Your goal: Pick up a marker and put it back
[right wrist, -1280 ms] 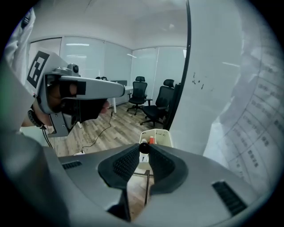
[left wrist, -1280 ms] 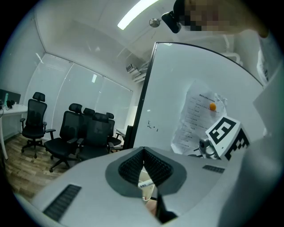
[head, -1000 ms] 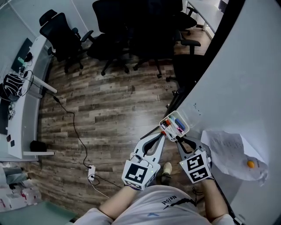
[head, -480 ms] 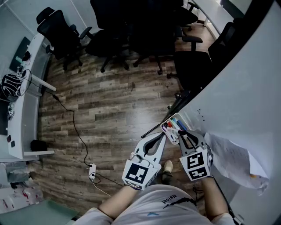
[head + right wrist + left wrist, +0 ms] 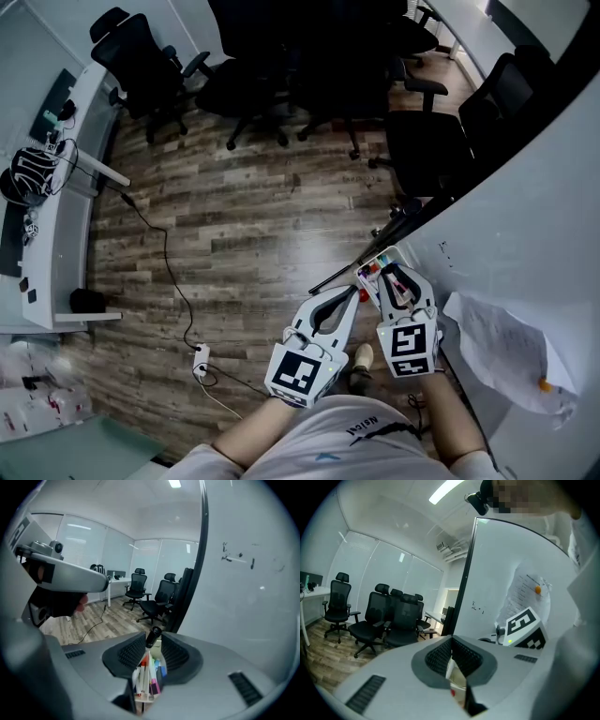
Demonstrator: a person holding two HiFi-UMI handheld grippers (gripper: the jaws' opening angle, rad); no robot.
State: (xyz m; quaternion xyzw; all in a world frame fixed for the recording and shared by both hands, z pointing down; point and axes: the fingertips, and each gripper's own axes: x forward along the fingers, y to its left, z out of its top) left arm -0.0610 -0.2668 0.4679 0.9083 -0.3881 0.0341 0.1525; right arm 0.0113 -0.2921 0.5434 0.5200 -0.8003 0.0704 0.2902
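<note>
Risk: black marker [image 5: 153, 635], loose between just-parting right claw [image 5: 389, 272] jaws, may tip past tray [image 5: 143, 695] rim (left claw [image 5: 354, 292] closed, empty).

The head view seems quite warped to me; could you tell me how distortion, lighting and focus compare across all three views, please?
Head view: strong fisheye, the whiteboard edge curves; even light, sharp. Left gripper view: dark round vignette, ceiling light glares, office chairs crisp. Right gripper view: same vignette, whiteboard frame bows, markers slightly soft.
</note>
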